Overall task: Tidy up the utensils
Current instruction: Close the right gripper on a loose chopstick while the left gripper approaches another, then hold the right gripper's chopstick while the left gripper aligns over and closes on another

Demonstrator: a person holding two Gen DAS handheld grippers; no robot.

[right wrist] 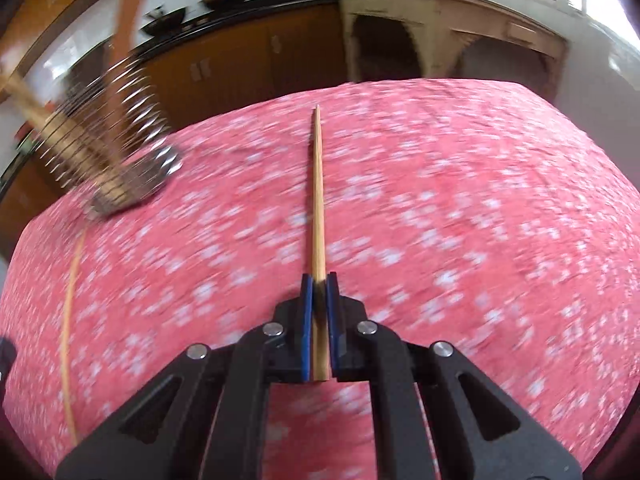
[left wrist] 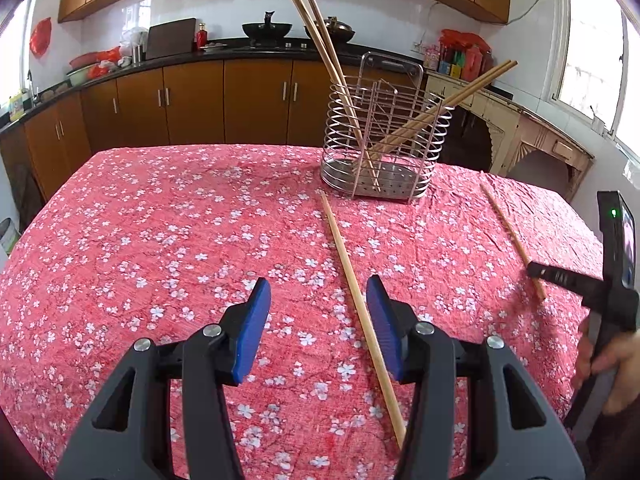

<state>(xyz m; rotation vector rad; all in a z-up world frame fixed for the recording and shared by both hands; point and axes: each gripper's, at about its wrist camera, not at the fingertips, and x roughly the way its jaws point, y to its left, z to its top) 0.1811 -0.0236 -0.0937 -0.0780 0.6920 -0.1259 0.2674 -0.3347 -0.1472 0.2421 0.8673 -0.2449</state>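
One chopstick [right wrist: 318, 200] is pinched in the jaws of the right gripper [right wrist: 319, 284]. It sticks straight out ahead, over the pink flowered cloth [right wrist: 460, 208] on the bench. The picture from that side is smeared, so I cannot tell if its far tip touches the cloth.

A second chopstick [left wrist: 358, 300] lies flat on the cloth. It sits between the spread jaws of the left gripper [left wrist: 319, 292], close by the right-hand blue pad [left wrist: 384, 328]. The pads do not press on it yet.

The wire holder [left wrist: 380, 136] stands further back on the bench. A few chopsticks [left wrist: 324, 60] already lean inside it.

I think the step now is to carry the pinched chopstick to the holder. To do it well, lift it clear of the cloth first. Tip it so one end points down. Aim for the open top, not the wire rings. Go slowly near the leaning sticks so they are not knocked. Let go only when the end is well inside.

The left gripper should move a little so its chopstick is in the middle, then squeeze.

A person's hand [left wrist: 612, 364] holds the right gripper's handle at the edge of the left view.
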